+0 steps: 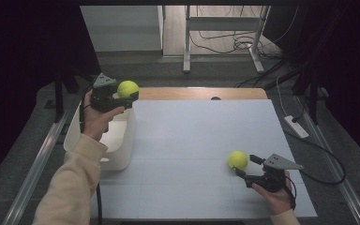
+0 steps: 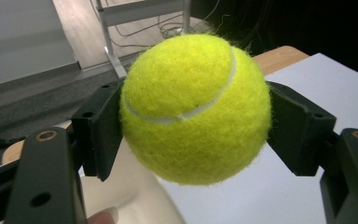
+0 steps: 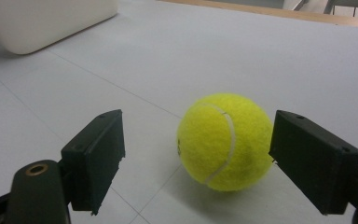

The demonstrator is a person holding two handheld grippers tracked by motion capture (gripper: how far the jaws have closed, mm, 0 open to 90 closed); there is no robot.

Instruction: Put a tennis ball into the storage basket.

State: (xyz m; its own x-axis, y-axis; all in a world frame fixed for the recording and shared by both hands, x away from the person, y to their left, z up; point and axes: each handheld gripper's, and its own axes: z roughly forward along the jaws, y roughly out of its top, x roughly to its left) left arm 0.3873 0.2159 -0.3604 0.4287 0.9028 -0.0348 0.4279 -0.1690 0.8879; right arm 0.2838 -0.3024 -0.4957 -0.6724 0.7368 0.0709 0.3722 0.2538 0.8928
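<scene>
Pinching a tennis ball [image 2: 193, 109], left hand-held gripper [image 2: 193, 126]; right hand-held gripper [image 3: 198, 161] spread; no readable writing

Cream sleeves [image 1: 70, 187], black claws [image 1: 249, 168]

Fuzzy felt tennis ball [image 2: 193, 109]; matt black, probably plastic, gripper [image 3: 196, 163]; smooth matt white mat [image 1: 201, 140]; wooden table [image 1: 197, 93].

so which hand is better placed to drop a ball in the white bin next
Left. Its tongs are shut on a fuzzy yellow tennis ball above the white plastic bin; the right tongs stand open around the other ball.
</scene>
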